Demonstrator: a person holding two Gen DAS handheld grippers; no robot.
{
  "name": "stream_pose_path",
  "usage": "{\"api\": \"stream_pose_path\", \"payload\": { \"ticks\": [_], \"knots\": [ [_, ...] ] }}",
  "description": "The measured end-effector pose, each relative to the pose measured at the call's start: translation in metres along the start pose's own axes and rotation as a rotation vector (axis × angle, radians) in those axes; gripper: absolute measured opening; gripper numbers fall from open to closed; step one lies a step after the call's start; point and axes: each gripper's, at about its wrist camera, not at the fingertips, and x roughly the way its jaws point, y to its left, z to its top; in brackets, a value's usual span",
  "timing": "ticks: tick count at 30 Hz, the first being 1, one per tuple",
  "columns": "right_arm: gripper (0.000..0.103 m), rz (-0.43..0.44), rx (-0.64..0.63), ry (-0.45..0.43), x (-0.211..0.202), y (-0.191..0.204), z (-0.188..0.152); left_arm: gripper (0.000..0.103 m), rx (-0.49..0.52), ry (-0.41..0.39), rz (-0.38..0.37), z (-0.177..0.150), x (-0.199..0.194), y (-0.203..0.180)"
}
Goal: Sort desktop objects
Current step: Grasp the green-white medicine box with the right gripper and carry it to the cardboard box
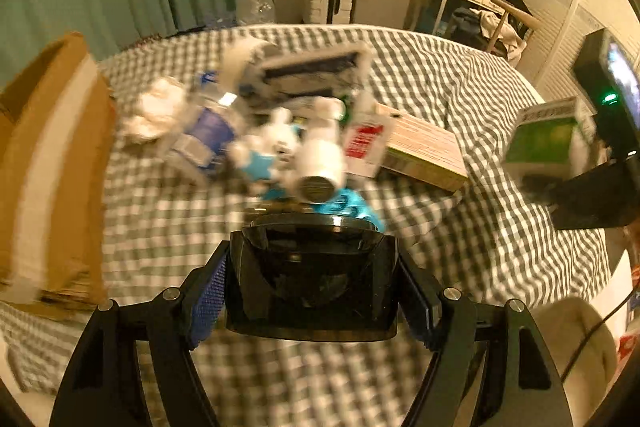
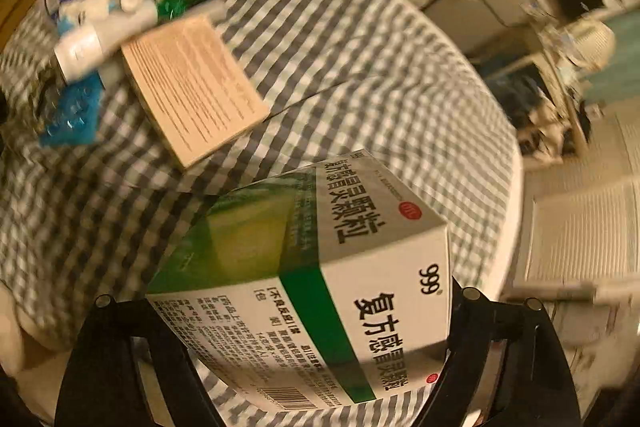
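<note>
My left gripper [image 1: 312,293] is shut on a dark smoky plastic container [image 1: 312,267], whose sides sit against the blue pads [image 1: 208,303]. Beyond it a pile lies on the checked cloth [image 1: 460,75]: a white bottle [image 1: 320,163], a white plush toy with a blue star [image 1: 272,147], a blue-labelled bottle [image 1: 208,131], crumpled tissue [image 1: 156,111] and a teal blister pack [image 1: 356,209]. My right gripper [image 2: 296,311] is shut on a green-and-white medicine box [image 2: 320,287], lifted above the cloth. The left wrist view shows that medicine box [image 1: 540,143] at far right.
A brown cardboard box [image 1: 48,167] stands at the left edge. A flat tan box [image 1: 424,151] lies right of the pile, with a red-and-white card [image 1: 364,143] against it. A white flat device [image 1: 308,75] lies behind the pile. Furniture stands beyond the far edge.
</note>
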Motion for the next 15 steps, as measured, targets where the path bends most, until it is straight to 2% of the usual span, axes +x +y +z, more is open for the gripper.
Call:
{"api": "stream_pose_path", "payload": {
  "ticks": [1,3,5,6,8,12,15],
  "knots": [
    [0.084,0.004,0.009,-0.033,-0.018,0.004,0.001,0.077,-0.002,-0.006,0.005,0.018,0.009,0.003],
    [0.084,0.024,0.042,-0.09,-0.06,0.007,0.005,0.077,0.009,-0.03,0.022,0.032,-0.006,0.013],
    [0.084,0.067,0.088,-0.16,-0.11,0.01,0.011,0.077,0.026,-0.076,0.078,0.046,-0.032,0.028],
    [0.084,0.087,0.101,-0.18,-0.121,0.009,0.015,0.077,0.033,-0.096,0.091,0.049,-0.047,0.035],
    [0.084,0.144,0.125,-0.241,-0.166,0.014,0.019,0.077,0.028,-0.131,0.072,0.065,-0.081,0.054],
    [0.084,0.246,0.143,-0.332,-0.232,0.035,0.032,0.077,-0.038,-0.147,0.036,0.089,-0.143,0.097],
    [0.084,0.296,0.161,-0.4,-0.276,0.06,0.046,0.077,-0.032,-0.18,0.104,0.101,-0.173,0.121]
  ]
}}
